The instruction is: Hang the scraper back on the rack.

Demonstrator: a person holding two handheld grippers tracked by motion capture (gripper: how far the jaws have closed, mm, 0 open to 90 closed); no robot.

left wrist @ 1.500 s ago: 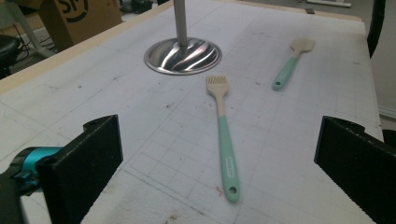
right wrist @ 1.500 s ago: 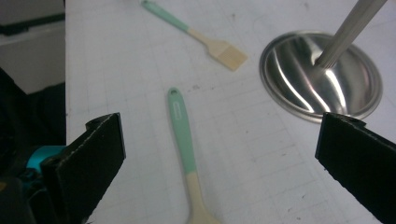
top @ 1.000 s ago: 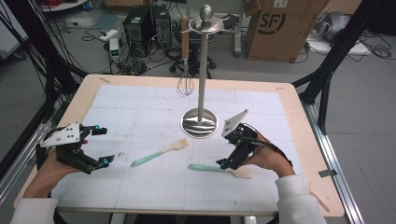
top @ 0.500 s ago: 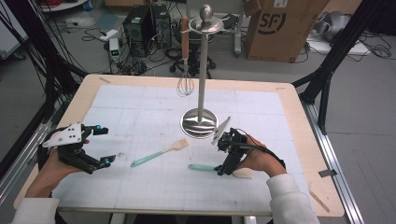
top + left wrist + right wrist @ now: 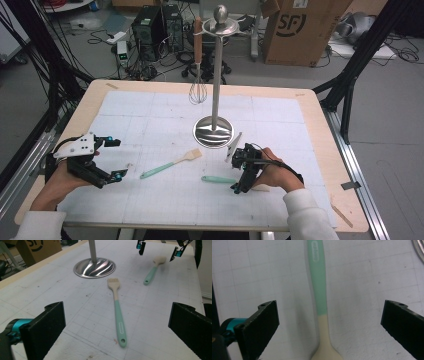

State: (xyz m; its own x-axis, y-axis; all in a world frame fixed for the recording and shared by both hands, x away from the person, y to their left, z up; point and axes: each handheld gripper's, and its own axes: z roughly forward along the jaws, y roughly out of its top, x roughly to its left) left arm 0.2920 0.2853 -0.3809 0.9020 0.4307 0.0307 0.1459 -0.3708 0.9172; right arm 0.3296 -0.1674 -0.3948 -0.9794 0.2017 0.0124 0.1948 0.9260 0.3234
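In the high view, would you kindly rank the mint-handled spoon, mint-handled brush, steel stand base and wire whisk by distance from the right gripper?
1. Mint-handled spoon, beneath the right gripper.
2. Round steel stand base, just beyond.
3. Mint-handled brush, leftward.
4. Wire whisk, hanging at the far edge.

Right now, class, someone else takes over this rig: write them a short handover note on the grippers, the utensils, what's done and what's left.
Left gripper: open, idle at the table's left, facing the brush.
Right gripper: open, pointing down over the spoon, jaws either side of its handle, not closed.
Both utensils lie flat on the mat in front of the stand; a whisk hangs on it.
Done: nothing lifted.
Left: probably close on the spoon, then hang both utensils.
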